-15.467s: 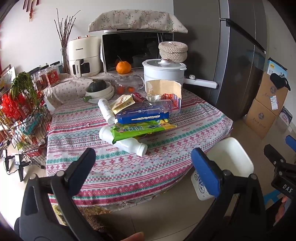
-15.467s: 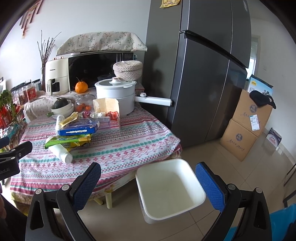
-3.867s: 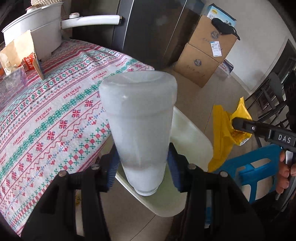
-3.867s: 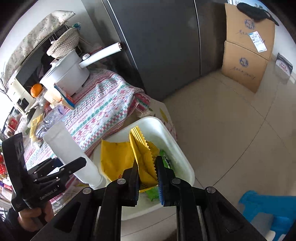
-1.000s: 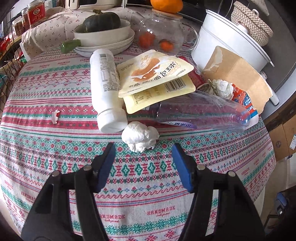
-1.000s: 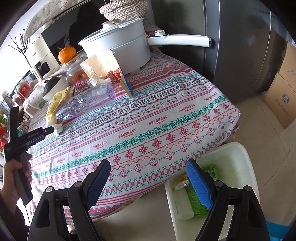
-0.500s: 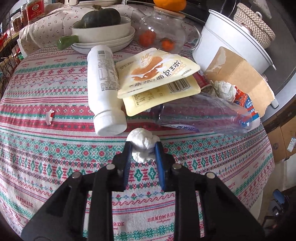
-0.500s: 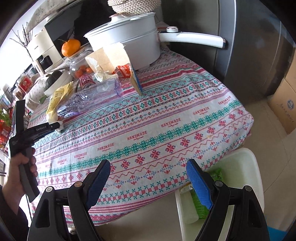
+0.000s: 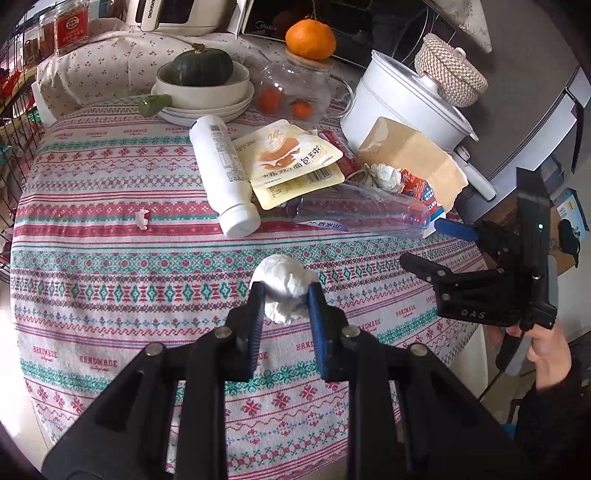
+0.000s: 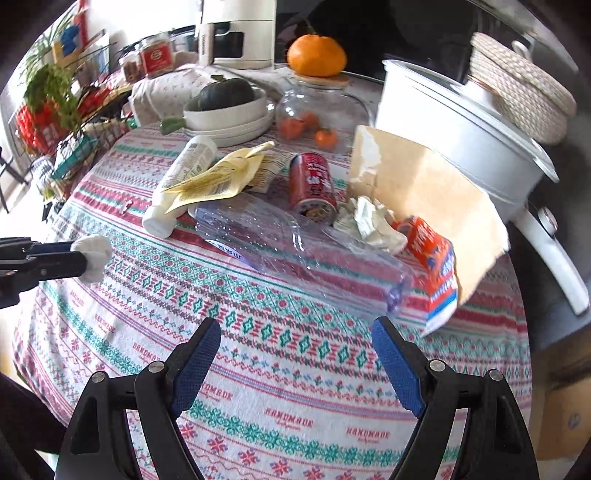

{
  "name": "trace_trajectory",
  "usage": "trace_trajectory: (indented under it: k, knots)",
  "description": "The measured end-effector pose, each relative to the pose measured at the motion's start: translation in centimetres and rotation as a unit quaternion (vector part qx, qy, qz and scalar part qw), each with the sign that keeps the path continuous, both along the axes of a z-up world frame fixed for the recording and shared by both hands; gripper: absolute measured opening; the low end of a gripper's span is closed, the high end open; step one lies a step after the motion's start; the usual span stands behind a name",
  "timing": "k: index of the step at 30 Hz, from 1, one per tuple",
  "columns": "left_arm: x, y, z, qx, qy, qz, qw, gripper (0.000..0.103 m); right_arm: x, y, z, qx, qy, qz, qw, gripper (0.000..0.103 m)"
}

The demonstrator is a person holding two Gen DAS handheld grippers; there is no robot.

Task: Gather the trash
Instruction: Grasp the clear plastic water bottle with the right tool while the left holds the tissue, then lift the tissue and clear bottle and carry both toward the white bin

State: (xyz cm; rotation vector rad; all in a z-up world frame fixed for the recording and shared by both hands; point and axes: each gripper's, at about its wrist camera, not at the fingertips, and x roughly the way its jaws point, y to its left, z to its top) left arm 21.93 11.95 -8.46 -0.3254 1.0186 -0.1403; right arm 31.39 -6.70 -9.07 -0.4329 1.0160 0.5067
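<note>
Currently left gripper (image 9: 284,295) pinches the crumpled white tissue wad (image 9: 283,284) between its pads, probably shallowly: could slip out. Right gripper (image 10: 295,354) wide, empty, before the clear crushed plastic bottle (image 10: 295,251).

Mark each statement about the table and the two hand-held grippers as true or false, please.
1. The left hand-held gripper is shut on a white paper wad. True.
2. The right hand-held gripper holds the clear plastic bottle. False: it is open and empty, just short of the bottle.
3. An orange sits on the glass jar's lid. True.
4. The red can stands upright. False: it lies on its side.
5. The white bottle lies on the tablecloth. True.
</note>
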Motion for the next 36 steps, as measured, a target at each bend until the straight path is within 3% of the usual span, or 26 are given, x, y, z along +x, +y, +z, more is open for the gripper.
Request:
trace_trajectory:
  k: [4, 8, 15, 16, 18, 22, 25, 31, 36]
  knots:
    - [-0.8, 1.4, 1.3, -0.015, -0.012, 0.002, 0.9998, 0.025, 2.2, 3.0, -1.6, -0.076, 0.001, 0.068, 0.995, 0.085]
    - [-0.6, 2.4, 1.4, -0.022, -0.009, 0.008, 0.9997, 0.025, 4.3, 4.8, -3.5, -0.138, 0.005, 0.100, 0.985, 0.087]
    - [-0.2, 2.5, 1.0, -0.040, -0.003, 0.003, 0.9992, 0.025, 5.2, 7.2, -7.0, -0.259, -0.040, 0.149, 0.954, 0.083]
    - [-0.1, 2.4, 0.9, -0.040, -0.001, 0.002, 0.9992, 0.025, 5.1, 7.4, -7.3, -0.273, -0.051, 0.150, 0.949, 0.076]
    - [-0.1, 2.3, 0.9, -0.040, 0.001, -0.001, 0.9992, 0.025, 4.8, 7.5, -7.1, -0.270, -0.052, 0.151, 0.950, 0.073]
    - [-0.2, 2.4, 1.0, -0.040, -0.001, -0.003, 0.9992, 0.025, 3.4, 7.1, -5.5, -0.232, -0.032, 0.138, 0.962, 0.057]
    - [-0.4, 2.1, 1.2, -0.039, -0.003, -0.005, 0.9992, 0.025, 2.3, 6.6, -3.6, -0.181, -0.003, 0.113, 0.977, 0.056]
    - [-1.1, 0.9, 0.9, -0.035, 0.002, -0.019, 0.9992, 0.025, -1.6, 3.6, -1.8, -0.110, 0.056, 0.049, 0.991, 0.056]
    - [-1.9, -0.6, 0.4, -0.038, 0.011, -0.041, 0.9984, 0.025, -5.2, -0.1, -1.8, -0.047, 0.122, -0.048, 0.990, 0.056]
